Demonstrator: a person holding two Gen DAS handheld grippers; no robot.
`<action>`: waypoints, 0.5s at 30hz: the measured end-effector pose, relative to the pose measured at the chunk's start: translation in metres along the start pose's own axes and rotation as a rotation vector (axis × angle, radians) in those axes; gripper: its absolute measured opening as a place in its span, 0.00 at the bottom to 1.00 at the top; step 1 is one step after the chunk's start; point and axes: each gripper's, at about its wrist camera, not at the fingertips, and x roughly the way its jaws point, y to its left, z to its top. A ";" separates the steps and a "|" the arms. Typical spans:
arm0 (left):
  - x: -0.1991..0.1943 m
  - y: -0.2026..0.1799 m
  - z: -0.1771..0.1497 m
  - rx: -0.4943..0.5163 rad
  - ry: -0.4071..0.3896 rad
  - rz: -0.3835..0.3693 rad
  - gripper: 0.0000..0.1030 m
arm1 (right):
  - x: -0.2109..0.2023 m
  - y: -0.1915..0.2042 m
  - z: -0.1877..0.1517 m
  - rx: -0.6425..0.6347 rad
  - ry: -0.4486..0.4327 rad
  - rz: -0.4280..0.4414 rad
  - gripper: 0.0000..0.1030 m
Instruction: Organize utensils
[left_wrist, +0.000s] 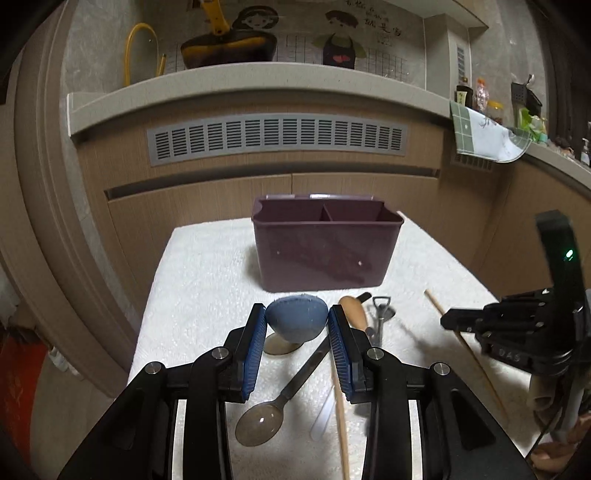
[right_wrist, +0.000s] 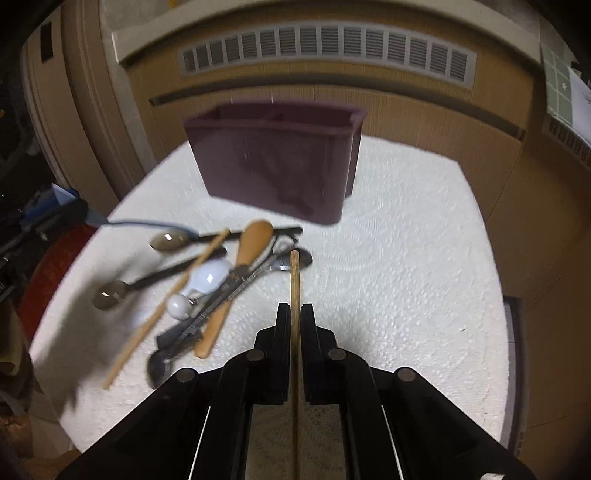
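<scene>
Utensils heaped on white-covered bench; left tool clamps blue spoon, right tool pinches chopstick; kitchen cabinets behind.

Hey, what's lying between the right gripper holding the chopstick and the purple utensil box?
Only bare white towel. In the right wrist view the chopstick held by the right gripper points toward the purple box, with the spoon pile off to the left.
</scene>
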 end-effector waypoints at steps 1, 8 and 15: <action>-0.003 -0.001 0.002 0.002 -0.005 0.005 0.34 | -0.006 0.000 0.002 0.002 -0.017 0.002 0.05; -0.016 -0.003 0.020 -0.001 -0.025 -0.018 0.34 | -0.033 -0.008 0.026 0.048 -0.106 0.047 0.05; -0.044 0.008 0.102 0.028 -0.152 -0.040 0.34 | -0.102 -0.003 0.111 -0.026 -0.355 0.014 0.05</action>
